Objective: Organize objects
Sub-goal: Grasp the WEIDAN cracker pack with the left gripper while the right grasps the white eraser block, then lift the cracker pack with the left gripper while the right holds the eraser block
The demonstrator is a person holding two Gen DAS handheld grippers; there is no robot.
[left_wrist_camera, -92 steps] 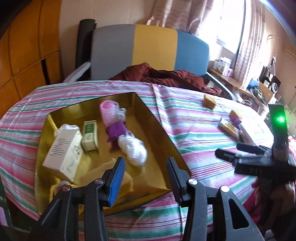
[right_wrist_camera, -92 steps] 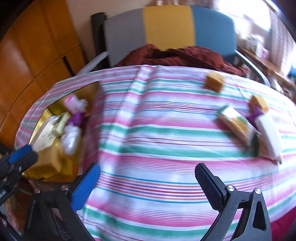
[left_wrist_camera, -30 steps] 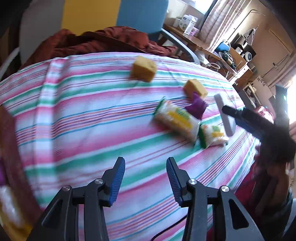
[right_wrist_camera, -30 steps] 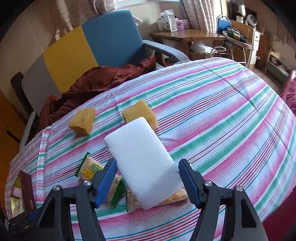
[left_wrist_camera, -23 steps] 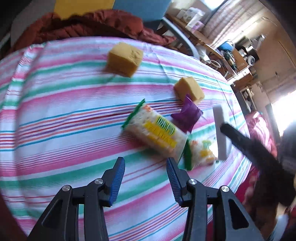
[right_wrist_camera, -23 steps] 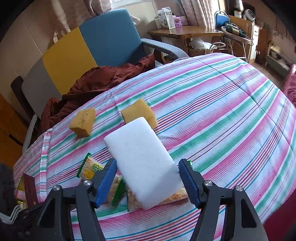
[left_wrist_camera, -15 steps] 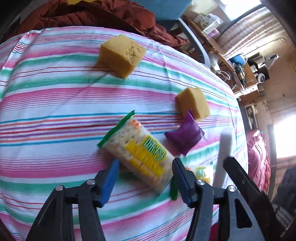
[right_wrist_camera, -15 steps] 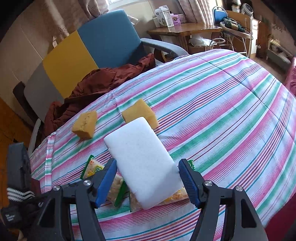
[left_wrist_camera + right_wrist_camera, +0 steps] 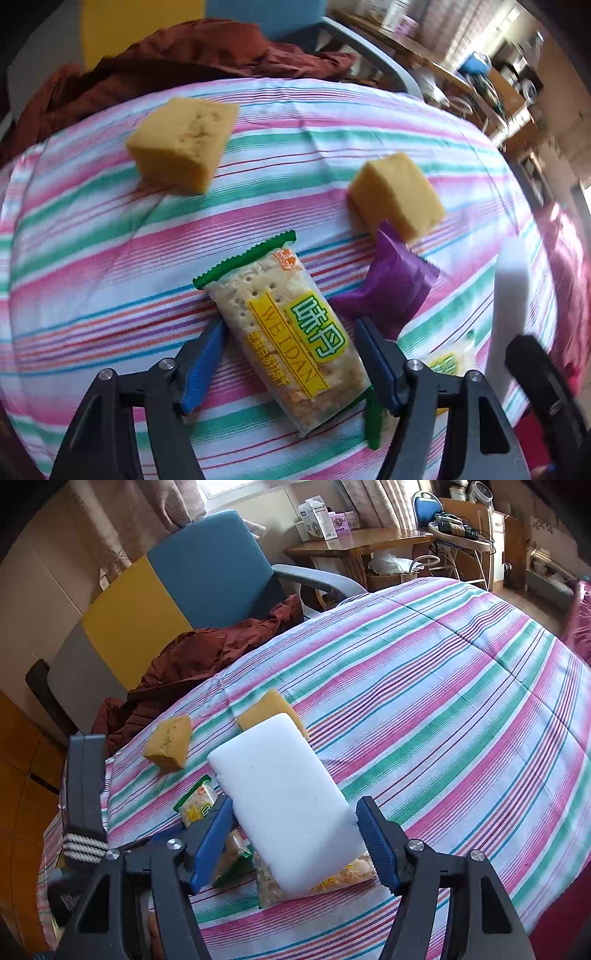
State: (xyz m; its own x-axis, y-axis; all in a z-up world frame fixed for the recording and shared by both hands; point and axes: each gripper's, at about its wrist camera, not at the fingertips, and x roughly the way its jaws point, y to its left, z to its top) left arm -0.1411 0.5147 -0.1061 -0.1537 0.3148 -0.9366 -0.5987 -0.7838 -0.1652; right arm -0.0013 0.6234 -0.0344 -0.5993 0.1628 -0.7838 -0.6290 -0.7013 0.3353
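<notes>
With its jaws just opened wide, left gripper (image 9: 291, 354) straddles cracker pack (image 9: 291, 332) for pickup; right gripper (image 9: 295, 838) clamps white block (image 9: 280, 801).

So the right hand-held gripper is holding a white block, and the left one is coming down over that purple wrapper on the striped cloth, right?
Not quite. The left hand-held gripper straddles the cracker packet, not the purple wrapper, which lies just beside it; the left wrist view shows this. Its jaws have just been opening, and the pads do not yet press the packet. The right hand-held gripper does hold the white block over the striped cloth.
</notes>
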